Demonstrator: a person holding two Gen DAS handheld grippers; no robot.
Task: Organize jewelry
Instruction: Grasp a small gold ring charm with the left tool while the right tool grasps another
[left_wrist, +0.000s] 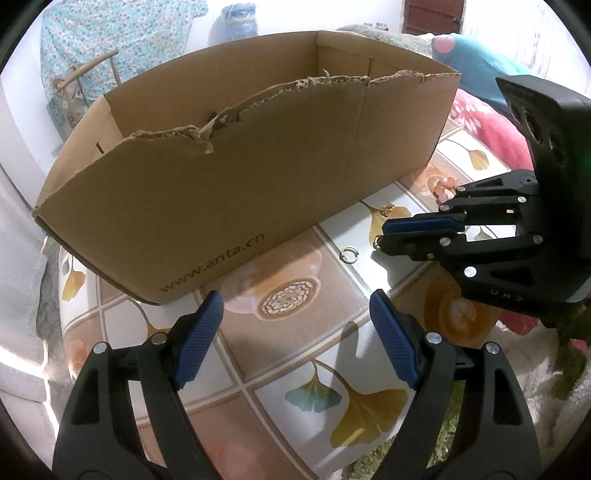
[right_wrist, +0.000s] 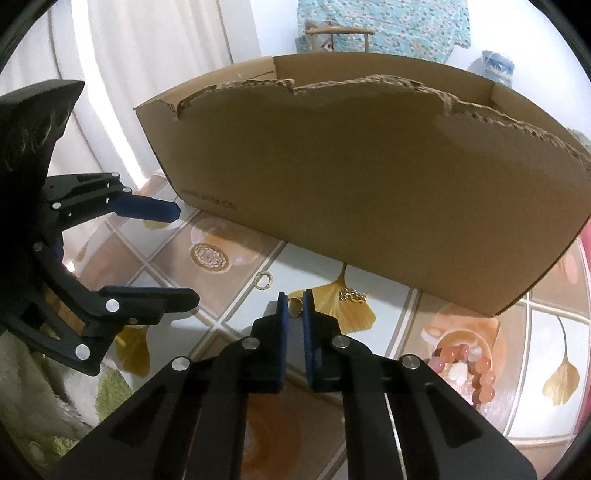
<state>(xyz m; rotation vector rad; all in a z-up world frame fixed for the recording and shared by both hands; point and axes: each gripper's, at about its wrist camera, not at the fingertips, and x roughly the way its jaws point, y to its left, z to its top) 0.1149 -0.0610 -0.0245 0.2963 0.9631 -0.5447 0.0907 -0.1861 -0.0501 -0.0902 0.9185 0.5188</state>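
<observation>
A brown cardboard box (left_wrist: 236, 173) with a torn top edge stands on a tiled tabletop; it also shows in the right wrist view (right_wrist: 369, 184). My left gripper (left_wrist: 295, 314) is open and empty, in front of the box. My right gripper (right_wrist: 294, 304) is nearly shut around a small gold ring (right_wrist: 294, 306) at its fingertips; it shows from the side in the left wrist view (left_wrist: 382, 236). A gold hoop (left_wrist: 349, 254) lies on the table, also in the right wrist view (right_wrist: 264, 280). A gold chain piece (right_wrist: 352, 295) lies by the box. A pink bead bracelet (right_wrist: 465, 369) lies at the right.
The tabletop (left_wrist: 295, 369) has a glossy leaf-and-tile pattern. Soft cushions (left_wrist: 487, 122) lie at the right, a green rug (right_wrist: 107, 398) below the table edge. A patterned cloth and chair (left_wrist: 85, 74) stand behind the box.
</observation>
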